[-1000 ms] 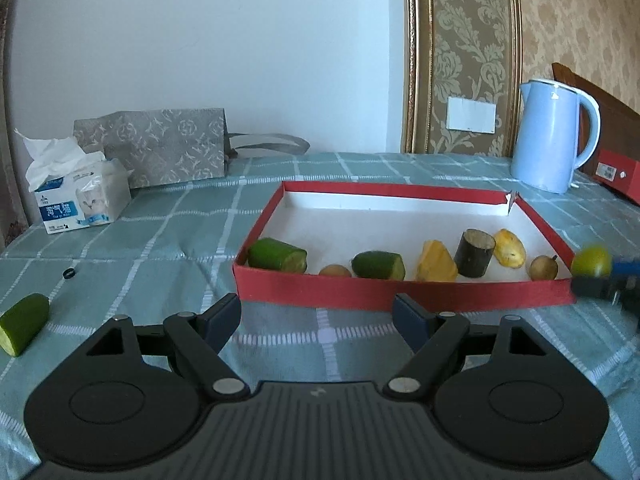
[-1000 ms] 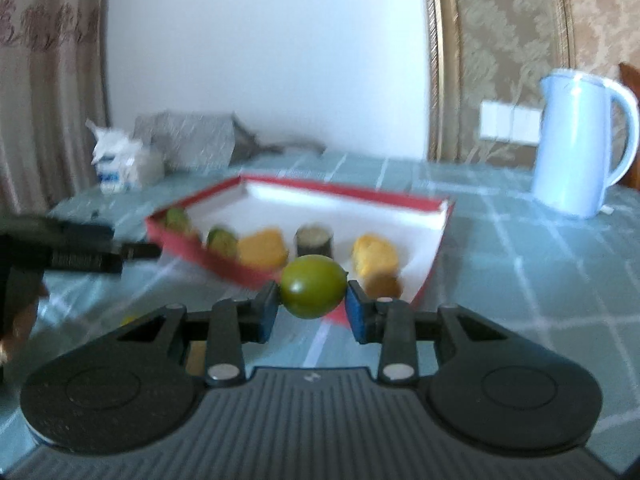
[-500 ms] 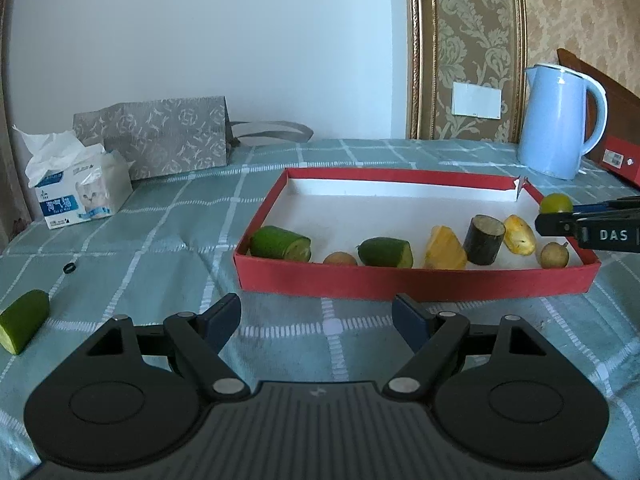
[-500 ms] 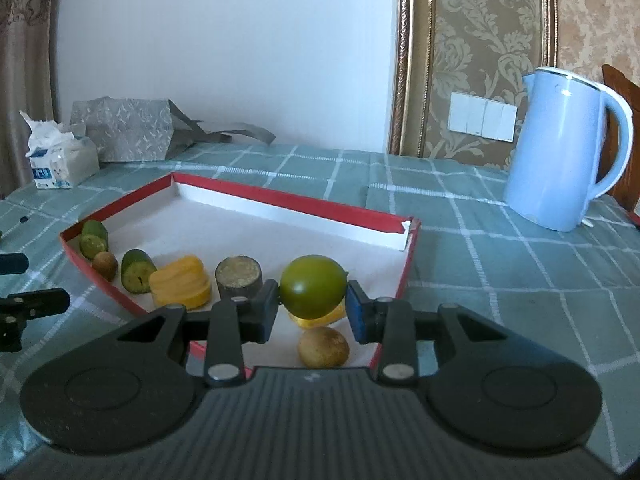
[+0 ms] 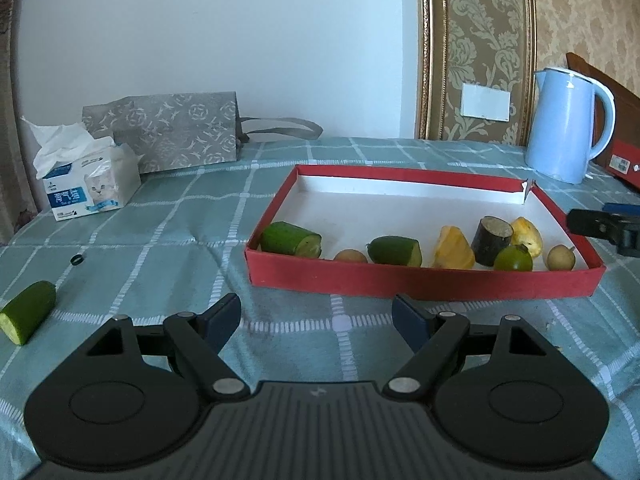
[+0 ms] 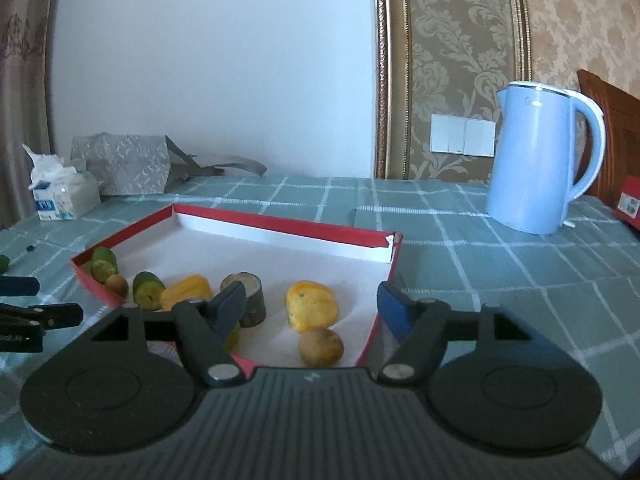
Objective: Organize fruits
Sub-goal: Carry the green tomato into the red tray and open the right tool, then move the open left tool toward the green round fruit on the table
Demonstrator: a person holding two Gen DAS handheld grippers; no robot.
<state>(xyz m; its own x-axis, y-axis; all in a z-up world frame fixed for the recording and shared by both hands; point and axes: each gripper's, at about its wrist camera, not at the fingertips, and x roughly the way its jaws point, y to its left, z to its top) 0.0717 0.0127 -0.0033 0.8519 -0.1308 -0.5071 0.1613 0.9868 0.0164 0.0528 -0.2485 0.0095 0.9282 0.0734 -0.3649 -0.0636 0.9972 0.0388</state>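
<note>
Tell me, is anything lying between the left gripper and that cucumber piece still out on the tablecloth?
Nothing visible. The left gripper stands open over bare tablecloth, and the cucumber piece lies apart off to its left, with only cloth between. A small black ring sits farther back, off that path.

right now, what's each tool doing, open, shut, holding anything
Left tool: open, holding nothing.
Right tool: open, its jaws have just been opening, nothing between them; green lime lies in the red tray.
</note>
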